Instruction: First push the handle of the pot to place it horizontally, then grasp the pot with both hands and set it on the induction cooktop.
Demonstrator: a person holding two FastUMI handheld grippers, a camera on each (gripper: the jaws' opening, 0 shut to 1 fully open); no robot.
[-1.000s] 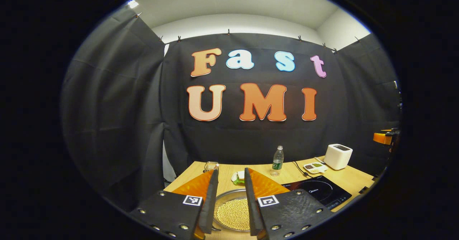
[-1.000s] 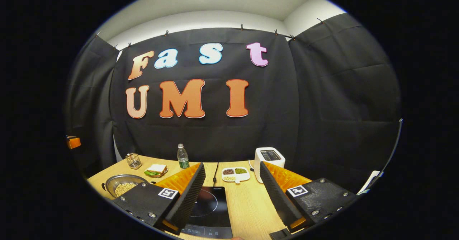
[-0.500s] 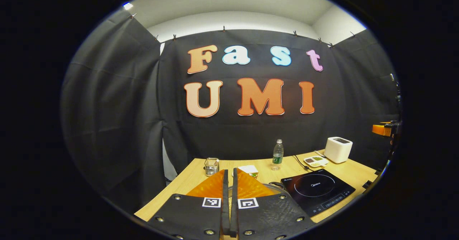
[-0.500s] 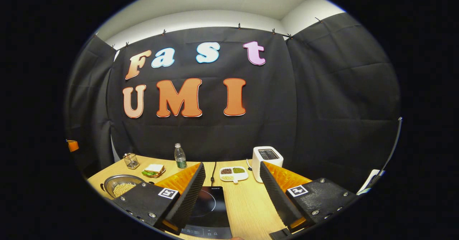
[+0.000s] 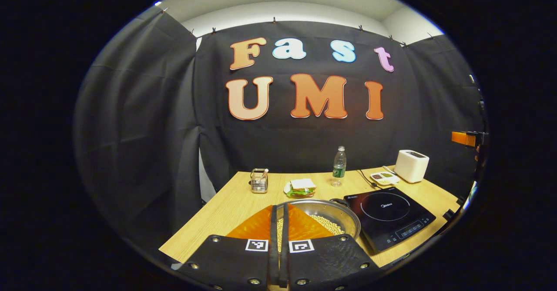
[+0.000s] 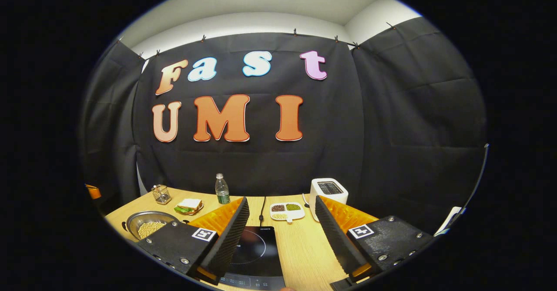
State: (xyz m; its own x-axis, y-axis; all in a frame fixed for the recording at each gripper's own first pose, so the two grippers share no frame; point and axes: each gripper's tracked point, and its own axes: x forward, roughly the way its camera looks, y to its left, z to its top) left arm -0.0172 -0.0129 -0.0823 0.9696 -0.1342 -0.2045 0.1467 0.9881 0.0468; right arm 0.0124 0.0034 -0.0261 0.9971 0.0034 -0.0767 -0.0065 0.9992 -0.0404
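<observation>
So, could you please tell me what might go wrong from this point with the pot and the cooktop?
1. The pot holds loose beans; a hard push on its handle or a tilted lift could spill them.
2. The pot sits close beside the induction cooktop, so turning it may knock the handle against the cooktop.
3. The left gripper has its jaws closed and must open before grasping.

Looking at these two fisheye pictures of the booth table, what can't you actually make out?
- Left gripper view: the left gripper, shut, covers the near side of the round steel pot of yellow beans; its near handle is hidden.
- Right gripper view: the right gripper stands open, one finger covering part of the black induction cooktop.
- Right gripper view: the contents of the small wire basket are too small to tell.
</observation>
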